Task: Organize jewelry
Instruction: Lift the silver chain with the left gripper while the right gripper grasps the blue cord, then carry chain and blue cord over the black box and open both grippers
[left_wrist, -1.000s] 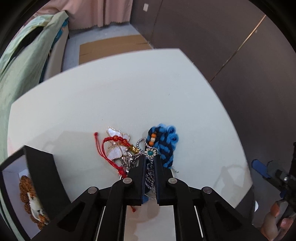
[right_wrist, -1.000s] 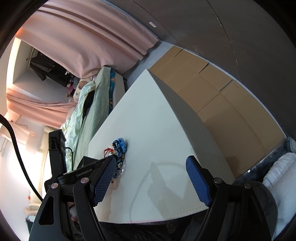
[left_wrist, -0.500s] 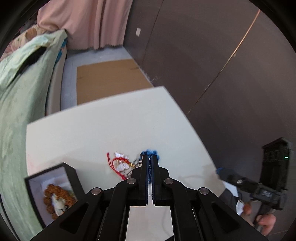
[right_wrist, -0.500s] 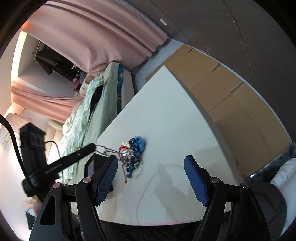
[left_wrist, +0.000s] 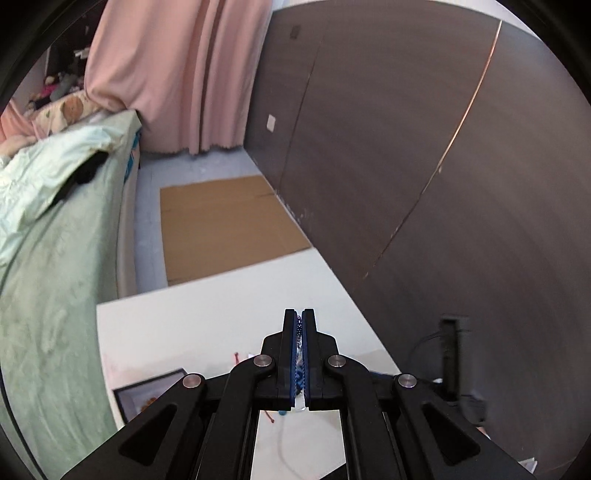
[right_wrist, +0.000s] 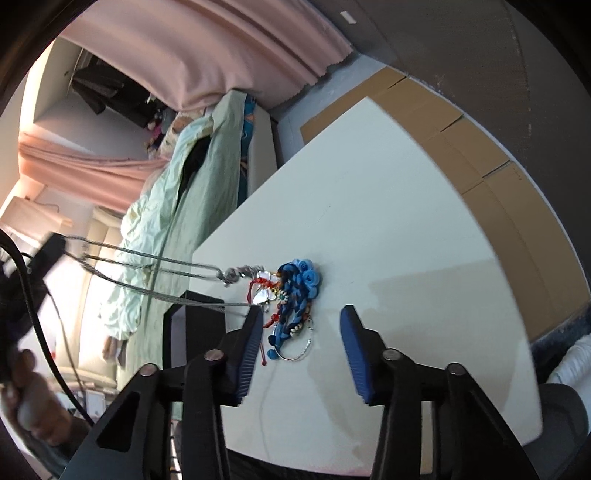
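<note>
Lifted since a second ago, left gripper (left_wrist: 299, 321) clamped on silver chain (right_wrist: 147, 254), stretching it from the jewelry pile (right_wrist: 291, 295); right gripper (right_wrist: 301, 339) apart, idle.

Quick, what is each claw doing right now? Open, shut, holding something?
Left claw: shut on the silver chain, which stretches back to the jewelry pile on the table.
Right claw: open, holding nothing, near the pile.

Twisted metal chain (right_wrist: 155, 258), braided blue cord bracelet (right_wrist: 295, 291), smooth matt white table (right_wrist: 388, 258)
</note>
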